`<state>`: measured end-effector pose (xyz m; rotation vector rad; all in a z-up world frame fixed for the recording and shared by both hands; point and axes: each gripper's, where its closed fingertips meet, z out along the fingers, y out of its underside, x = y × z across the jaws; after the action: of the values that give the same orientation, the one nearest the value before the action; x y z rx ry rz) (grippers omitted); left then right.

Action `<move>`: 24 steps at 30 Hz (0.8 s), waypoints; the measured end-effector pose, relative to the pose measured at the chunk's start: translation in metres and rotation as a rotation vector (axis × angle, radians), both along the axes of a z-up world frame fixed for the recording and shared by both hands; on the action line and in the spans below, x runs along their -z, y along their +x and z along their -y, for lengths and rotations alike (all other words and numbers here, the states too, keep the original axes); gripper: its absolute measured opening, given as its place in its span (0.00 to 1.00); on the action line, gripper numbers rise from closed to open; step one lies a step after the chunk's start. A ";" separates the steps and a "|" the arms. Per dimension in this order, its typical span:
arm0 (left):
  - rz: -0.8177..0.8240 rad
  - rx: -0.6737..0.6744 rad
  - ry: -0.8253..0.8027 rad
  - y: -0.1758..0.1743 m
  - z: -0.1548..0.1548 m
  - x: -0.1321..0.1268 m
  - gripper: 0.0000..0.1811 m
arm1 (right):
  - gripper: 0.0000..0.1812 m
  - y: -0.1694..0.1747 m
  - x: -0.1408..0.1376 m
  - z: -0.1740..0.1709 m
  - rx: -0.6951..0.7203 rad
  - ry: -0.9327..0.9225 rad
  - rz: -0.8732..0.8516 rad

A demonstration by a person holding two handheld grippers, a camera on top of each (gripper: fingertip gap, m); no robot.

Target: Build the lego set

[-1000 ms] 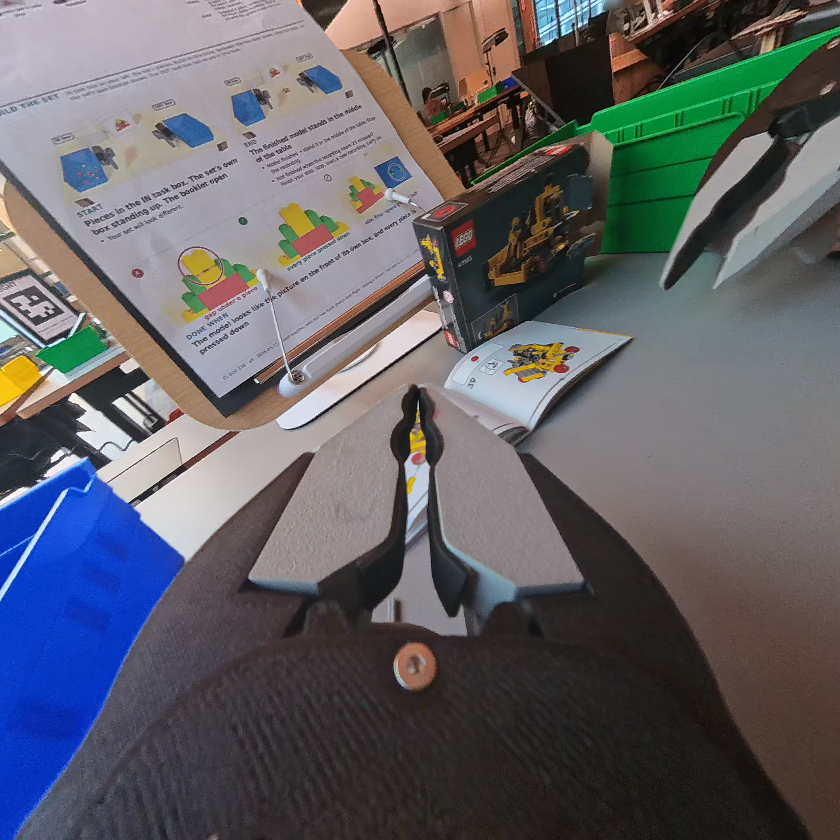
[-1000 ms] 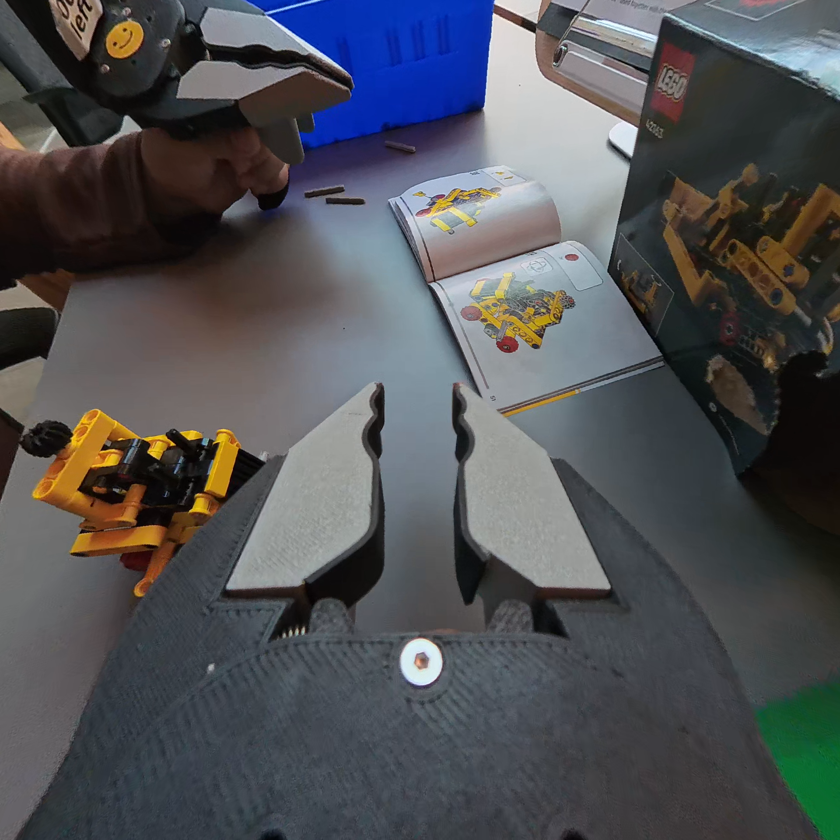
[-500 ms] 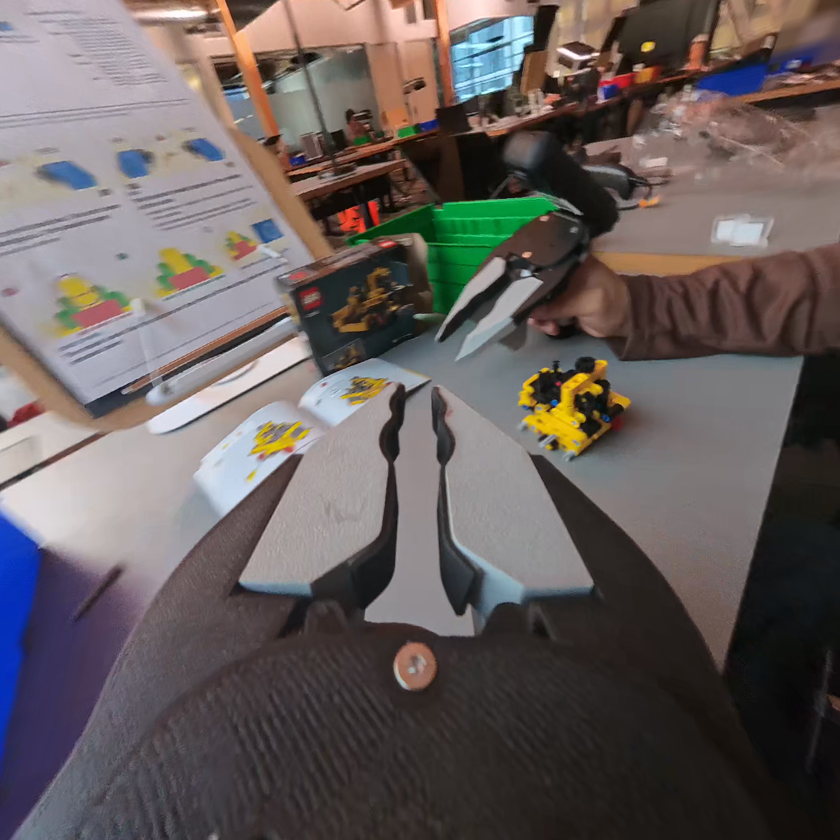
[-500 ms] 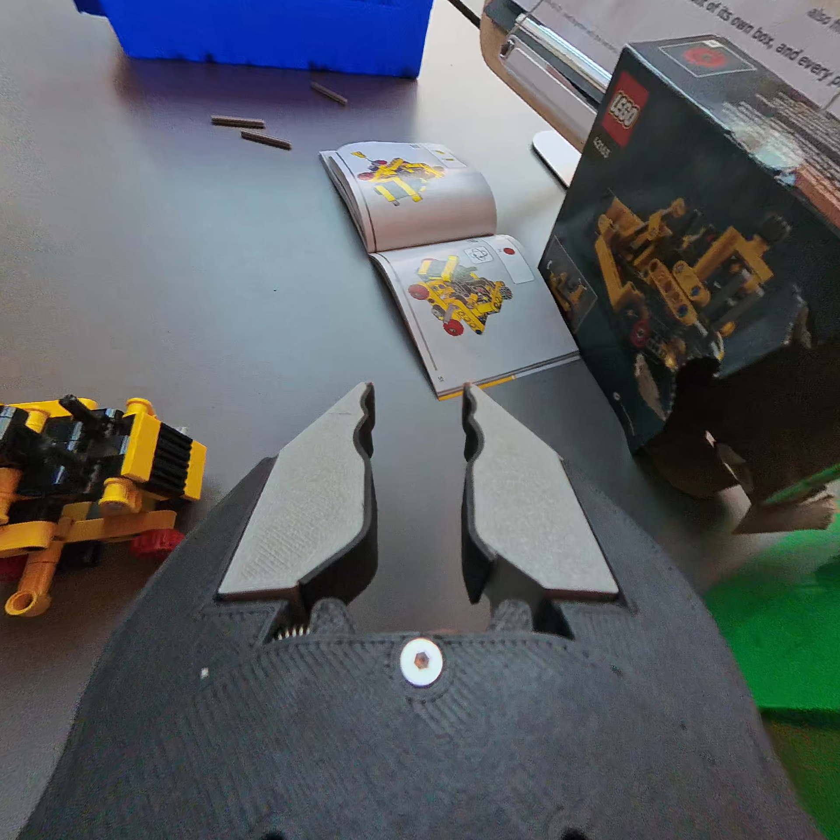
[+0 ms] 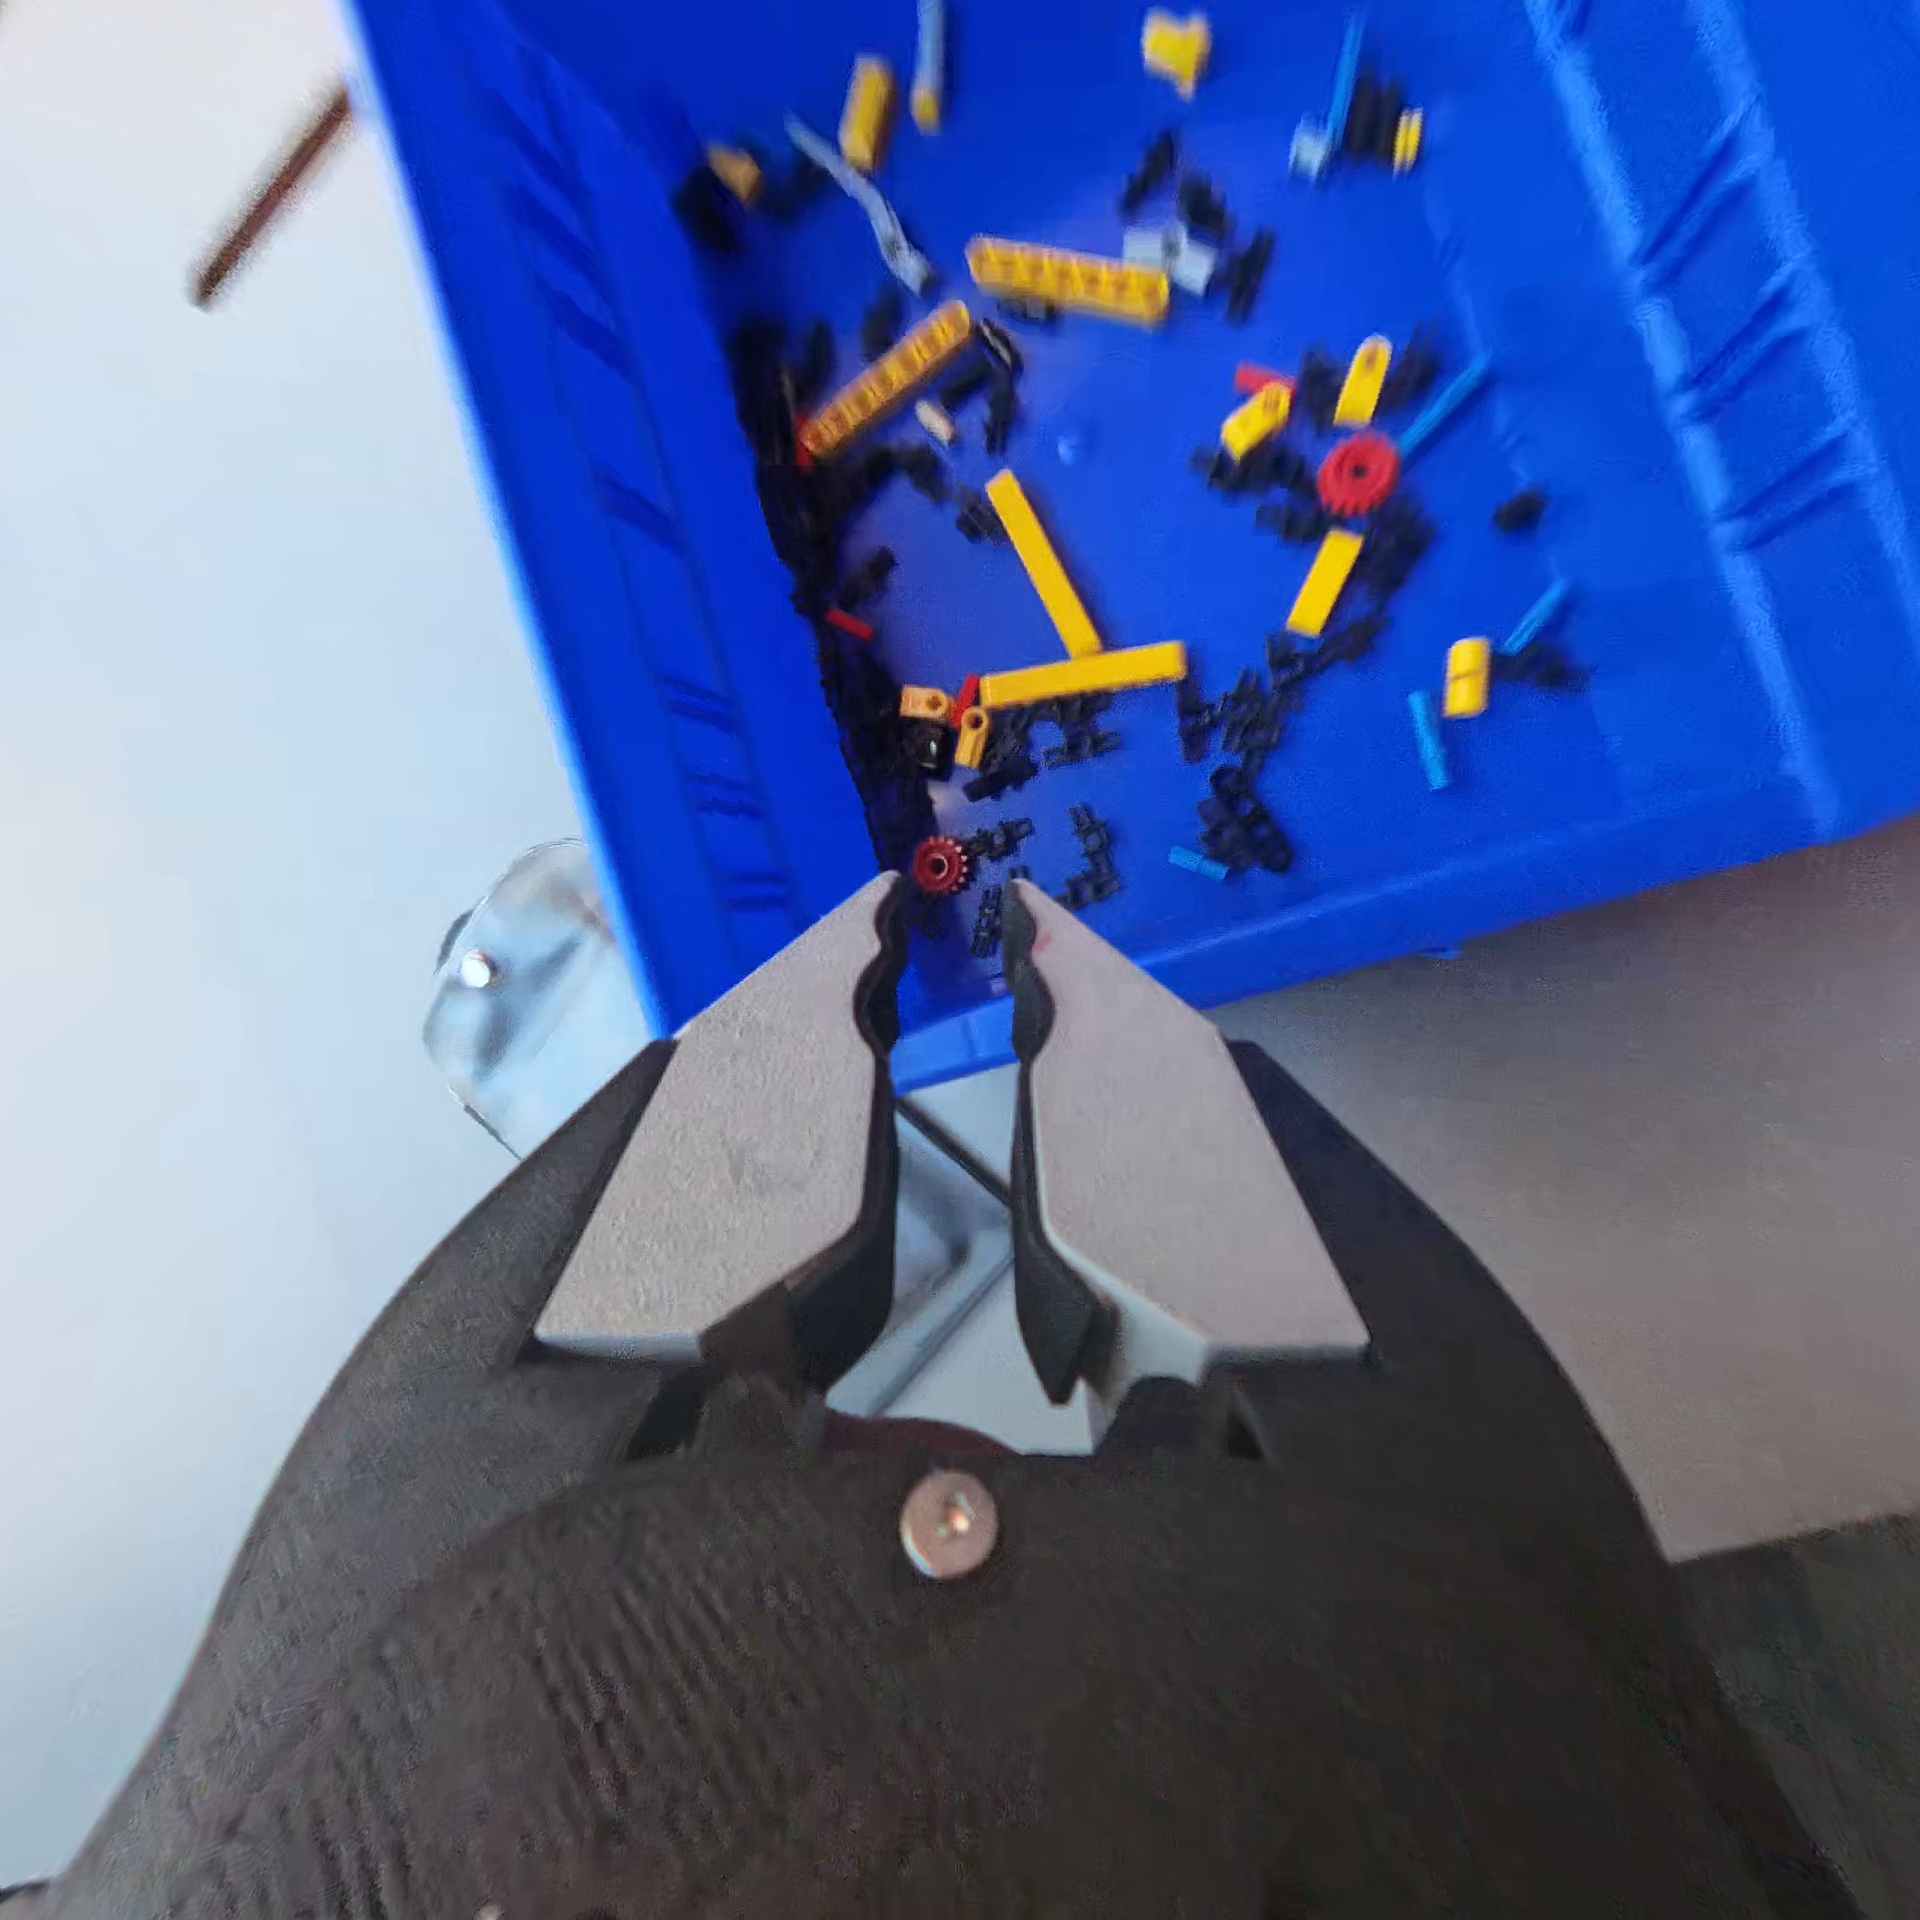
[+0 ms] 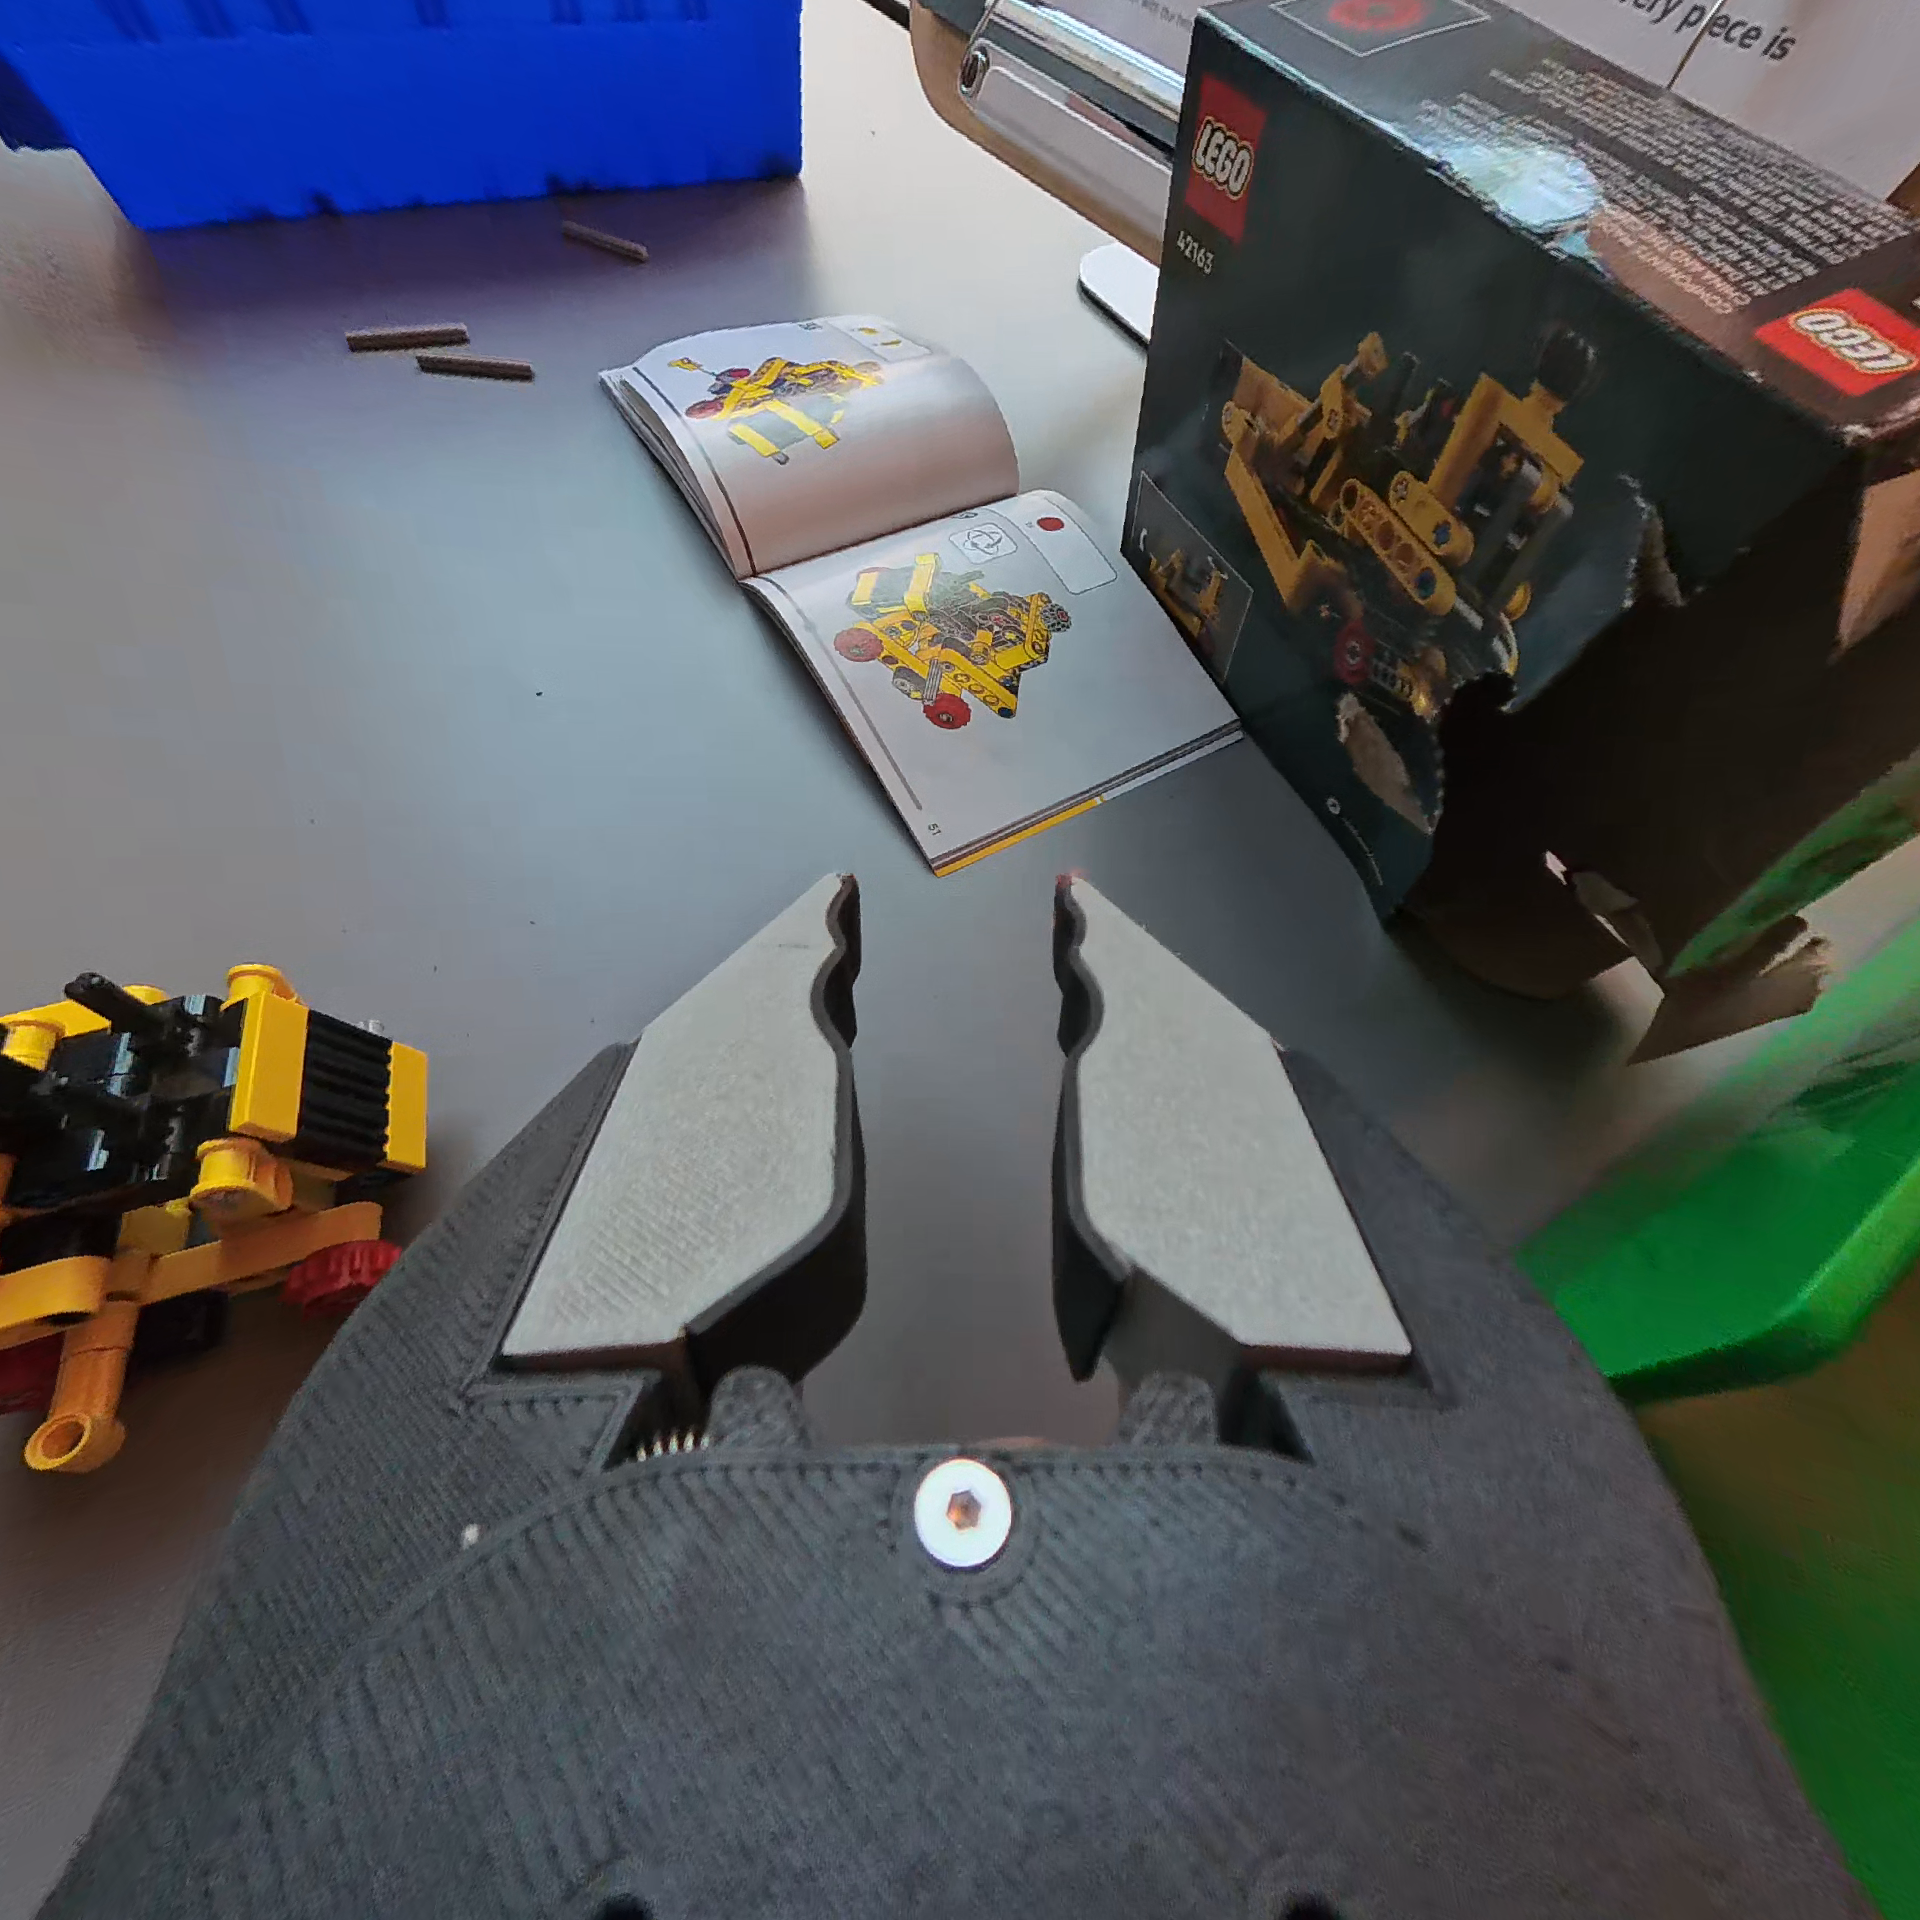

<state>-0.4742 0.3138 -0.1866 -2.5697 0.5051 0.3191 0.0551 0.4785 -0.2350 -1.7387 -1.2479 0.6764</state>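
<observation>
My left gripper (image 5: pixel 951 894) is open and empty, held above the near corner of the blue bin (image 5: pixel 644 582). The bin holds several loose yellow, black, red and blue Lego pieces, among them a long yellow beam (image 5: pixel 1081 673) and a red gear (image 5: pixel 938 862) just past my fingertips. My right gripper (image 6: pixel 956 888) is open and empty above the grey table (image 6: pixel 364 644). The partly built yellow and black model (image 6: pixel 197 1153) sits on the table to its left. The open instruction booklet (image 6: pixel 914 582) lies ahead of it.
The dark Lego box (image 6: pixel 1455 499) stands at the right, with a green bin (image 6: pixel 1787 1226) beside it. The blue bin (image 6: pixel 416 114) shows at the far left. Three dark axle rods (image 6: pixel 473 364) lie near it. A stand's metal base (image 6: pixel 1117 286) is behind the booklet.
My left gripper has swung left from the table view to look down into the blue bin and has opened wider. My right gripper has opened wider and shifted slightly right.
</observation>
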 end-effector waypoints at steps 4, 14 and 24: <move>-0.011 -0.010 -0.298 -0.011 -0.008 0.040 0.08 | 0.18 -0.001 0.001 0.002 -0.007 0.016 0.015; -0.152 -0.043 -0.514 -0.032 -0.009 0.075 0.09 | 0.17 0.000 -0.004 0.003 -0.024 -0.008 -0.031; -0.136 -0.035 -0.537 -0.029 -0.016 0.078 0.08 | 0.15 -0.002 -0.010 0.010 -0.062 -0.021 -0.075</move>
<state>-0.5034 0.3295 -0.2649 -3.0922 0.6696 0.4195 0.0536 0.4684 -0.2252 -1.6818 -1.2516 0.7865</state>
